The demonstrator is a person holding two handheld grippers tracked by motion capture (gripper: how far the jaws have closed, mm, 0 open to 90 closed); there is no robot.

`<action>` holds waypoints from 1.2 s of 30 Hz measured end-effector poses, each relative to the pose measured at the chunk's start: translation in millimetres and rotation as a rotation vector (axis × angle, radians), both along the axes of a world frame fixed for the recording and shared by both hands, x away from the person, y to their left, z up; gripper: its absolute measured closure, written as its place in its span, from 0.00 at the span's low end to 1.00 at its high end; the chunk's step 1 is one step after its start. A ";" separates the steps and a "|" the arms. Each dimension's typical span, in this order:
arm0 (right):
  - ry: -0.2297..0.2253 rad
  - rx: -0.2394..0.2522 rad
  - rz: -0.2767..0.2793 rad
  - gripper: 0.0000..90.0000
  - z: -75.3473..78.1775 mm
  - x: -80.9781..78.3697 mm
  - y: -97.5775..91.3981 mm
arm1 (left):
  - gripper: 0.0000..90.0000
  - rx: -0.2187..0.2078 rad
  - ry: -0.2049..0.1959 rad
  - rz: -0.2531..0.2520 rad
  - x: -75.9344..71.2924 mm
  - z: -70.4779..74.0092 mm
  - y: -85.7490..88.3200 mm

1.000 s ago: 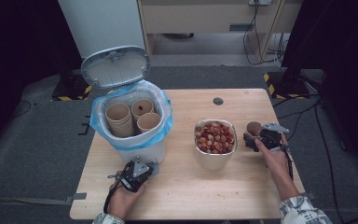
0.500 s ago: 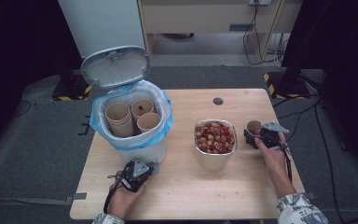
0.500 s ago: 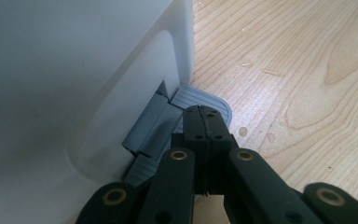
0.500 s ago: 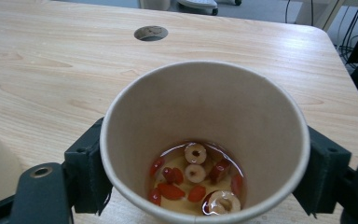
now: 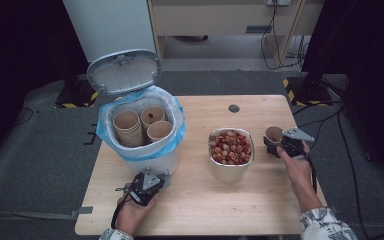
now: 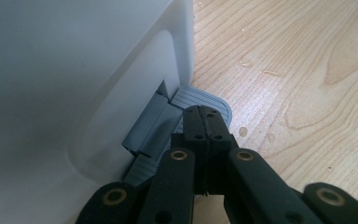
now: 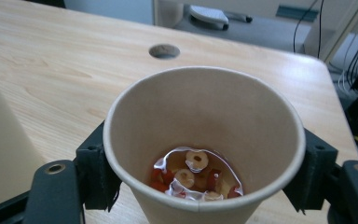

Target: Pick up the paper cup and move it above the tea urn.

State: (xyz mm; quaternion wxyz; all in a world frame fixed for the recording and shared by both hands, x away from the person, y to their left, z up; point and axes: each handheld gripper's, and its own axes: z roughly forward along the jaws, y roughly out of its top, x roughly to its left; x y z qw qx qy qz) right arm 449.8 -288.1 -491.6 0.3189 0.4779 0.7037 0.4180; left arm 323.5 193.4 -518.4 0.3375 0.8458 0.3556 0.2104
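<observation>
Our right tongs have just been closing and now clamp the paper cup from both sides, their black pads pressed against its wall. The cup stands upright on the desk at the right, just beside the metal bowl of red and pale cereal rings; in the right gripper view we see a little liquid and a few of those rings at its bottom. Our left tongs are fully together with nothing between them, and their tips rest on the grey foot pedal at the base of the white bin. That bin stands at the left of the desk, lid up, with paper cups stacked inside its blue liner.
</observation>
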 end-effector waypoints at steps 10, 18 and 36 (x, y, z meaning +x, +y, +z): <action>-0.045 0.012 0.072 0.31 38.0 -1.8 1.1 | 1.00 -0.003 0.001 0.001 0.0 -0.1 0.1; -0.064 0.009 0.078 0.31 56.8 2.8 -5.4 | 1.00 -0.004 0.004 0.001 0.2 0.0 0.6; -0.132 -0.034 0.097 0.30 109.4 17.4 2.4 | 1.00 -0.008 0.005 0.000 0.4 -0.1 1.0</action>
